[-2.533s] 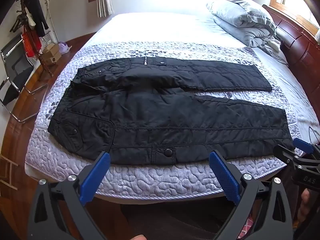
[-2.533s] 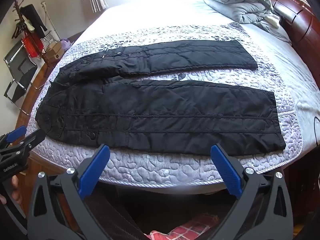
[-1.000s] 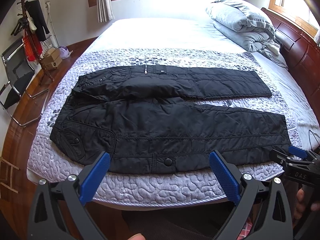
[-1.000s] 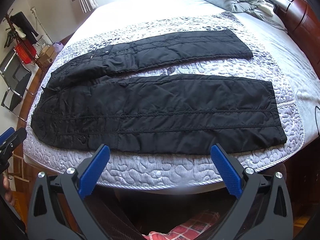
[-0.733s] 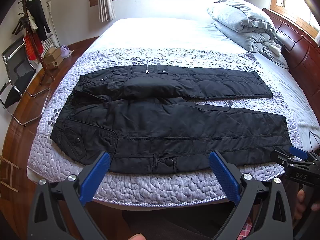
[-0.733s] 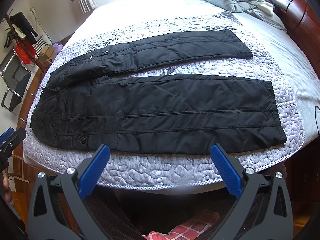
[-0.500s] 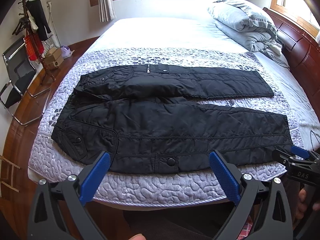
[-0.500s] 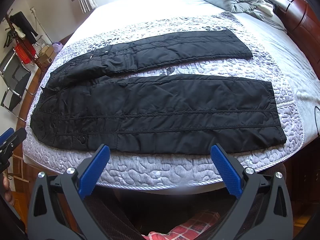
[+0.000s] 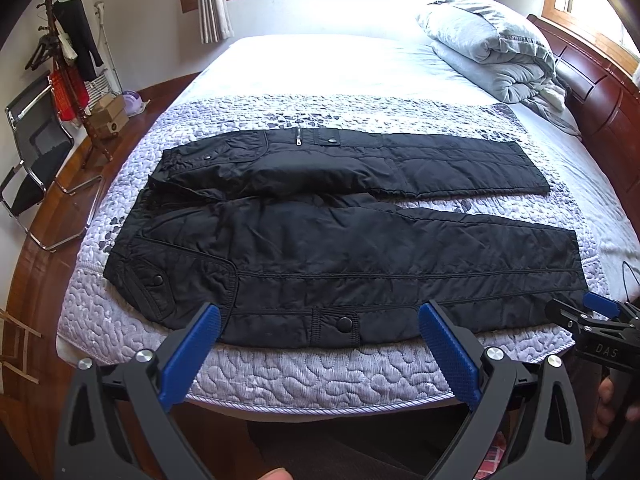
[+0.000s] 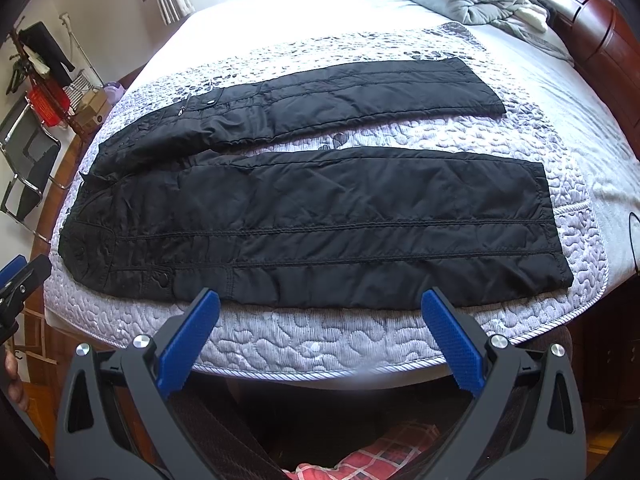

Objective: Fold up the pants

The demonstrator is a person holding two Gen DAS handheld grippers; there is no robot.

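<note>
Black quilted pants (image 9: 340,248) lie flat and spread on the bed, waist at the left, both legs running right with a gap between them; they also show in the right wrist view (image 10: 312,216). My left gripper (image 9: 320,340) is open and empty, hovering at the bed's near edge just below the near leg. My right gripper (image 10: 320,332) is open and empty, at the near edge below the same leg. The right gripper also shows at the right in the left wrist view (image 9: 588,316), near the leg's hem.
The bed has a lilac quilted cover (image 9: 320,368) and a folded grey duvet (image 9: 488,44) by the wooden headboard (image 9: 600,92). A coat rack (image 9: 68,60) and a chair (image 9: 32,152) stand on the floor to the left.
Both grippers have drifted slightly; the view of the pants has shifted a little. The pants have not moved and both grippers stay open.
</note>
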